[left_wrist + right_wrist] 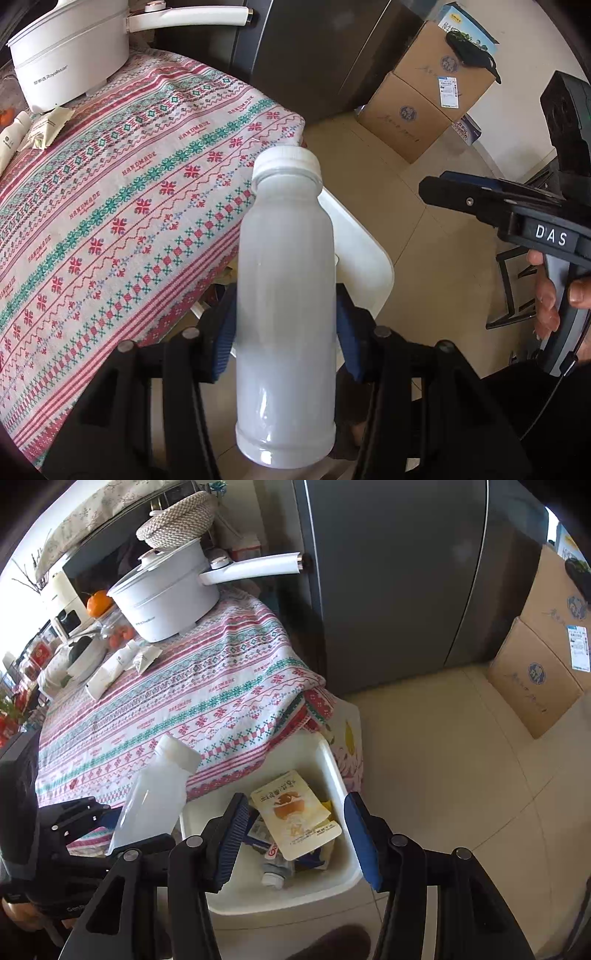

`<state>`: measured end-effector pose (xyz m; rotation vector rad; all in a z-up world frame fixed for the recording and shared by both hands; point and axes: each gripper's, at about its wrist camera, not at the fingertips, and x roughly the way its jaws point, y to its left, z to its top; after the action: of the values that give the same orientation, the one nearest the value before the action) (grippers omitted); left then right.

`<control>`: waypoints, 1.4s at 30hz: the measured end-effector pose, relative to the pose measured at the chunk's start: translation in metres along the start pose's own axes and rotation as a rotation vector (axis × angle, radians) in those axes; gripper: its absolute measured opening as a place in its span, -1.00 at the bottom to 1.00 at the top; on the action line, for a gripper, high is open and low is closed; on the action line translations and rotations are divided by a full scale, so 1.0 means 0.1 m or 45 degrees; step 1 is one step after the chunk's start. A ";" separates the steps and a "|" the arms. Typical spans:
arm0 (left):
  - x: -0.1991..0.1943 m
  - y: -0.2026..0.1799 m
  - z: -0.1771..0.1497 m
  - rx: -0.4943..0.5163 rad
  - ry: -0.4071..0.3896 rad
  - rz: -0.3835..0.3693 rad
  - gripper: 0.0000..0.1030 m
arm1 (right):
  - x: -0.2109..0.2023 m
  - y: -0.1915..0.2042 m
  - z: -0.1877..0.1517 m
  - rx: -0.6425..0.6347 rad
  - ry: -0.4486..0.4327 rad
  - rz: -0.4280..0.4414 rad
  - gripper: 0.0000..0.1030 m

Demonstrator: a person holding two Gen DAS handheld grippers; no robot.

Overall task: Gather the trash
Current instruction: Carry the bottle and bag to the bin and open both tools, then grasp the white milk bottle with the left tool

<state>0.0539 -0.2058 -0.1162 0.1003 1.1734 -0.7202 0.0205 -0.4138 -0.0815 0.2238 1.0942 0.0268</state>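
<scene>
My left gripper is shut on a cloudy white plastic bottle with a white cap, held beside the table's near corner, next to the white trash bin. The right wrist view shows the same bottle at the left, beside the bin. The bin holds a yellow snack packet, a small bottle and other wrappers. My right gripper is open and empty above the bin; it also shows in the left wrist view.
The table has a patterned cloth with a white electric pot, a white tube, a wrapper and oranges. A dark fridge stands behind. Cardboard boxes sit on the tiled floor at right.
</scene>
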 end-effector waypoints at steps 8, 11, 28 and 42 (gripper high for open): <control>-0.15 -0.01 0.03 0.029 -0.068 0.001 0.31 | 0.02 -0.01 0.00 0.012 0.018 -0.007 0.08; -0.19 0.02 0.04 0.033 -0.076 0.017 0.34 | 0.03 0.03 0.01 0.003 0.021 -0.007 0.08; -0.59 0.80 -0.04 -0.096 -0.131 0.180 0.56 | 0.16 0.46 0.15 -0.067 0.016 0.002 0.31; -1.00 2.17 0.19 -0.118 -0.122 0.502 0.68 | 0.45 1.06 0.45 -0.198 0.032 0.014 0.38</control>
<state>0.1720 0.0002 -0.0848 0.2106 1.0527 -0.3192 0.0901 -0.3118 -0.0805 0.0898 1.1102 0.1240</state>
